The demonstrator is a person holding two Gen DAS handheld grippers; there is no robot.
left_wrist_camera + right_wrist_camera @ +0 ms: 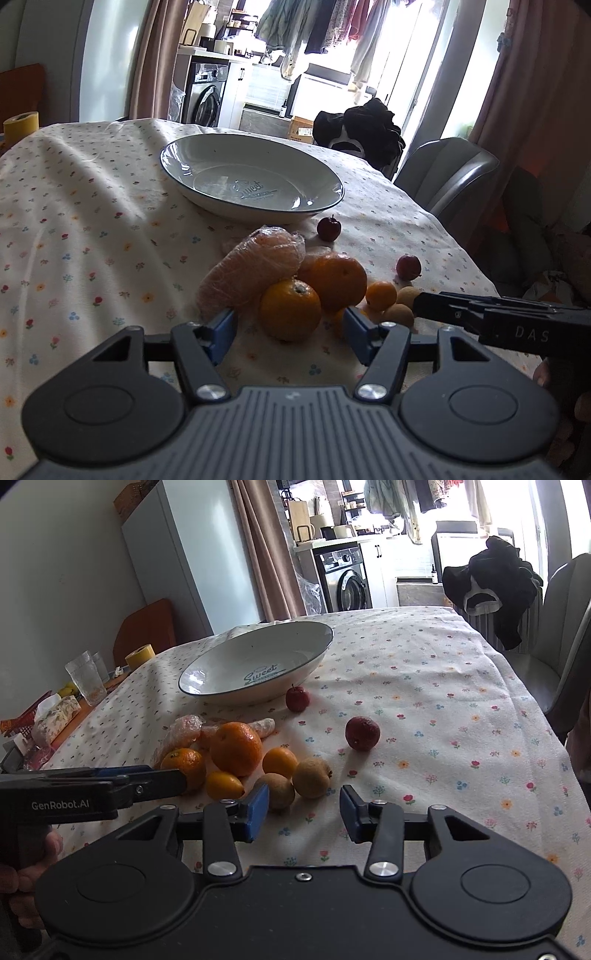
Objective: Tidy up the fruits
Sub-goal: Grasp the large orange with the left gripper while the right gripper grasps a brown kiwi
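Jaws apart on both grippers — left gripper straddling a small orange, pads not pressing; right gripper gaping before two tan fruits; white plate beyond, bare; fruit heaped just beside it on floral tablecloth.

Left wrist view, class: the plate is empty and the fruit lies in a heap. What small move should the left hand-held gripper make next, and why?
Probably ease the left hand-held gripper forward and close on the nearest orange: its open jaws already flank it, nothing is held, and the plate beyond is empty.
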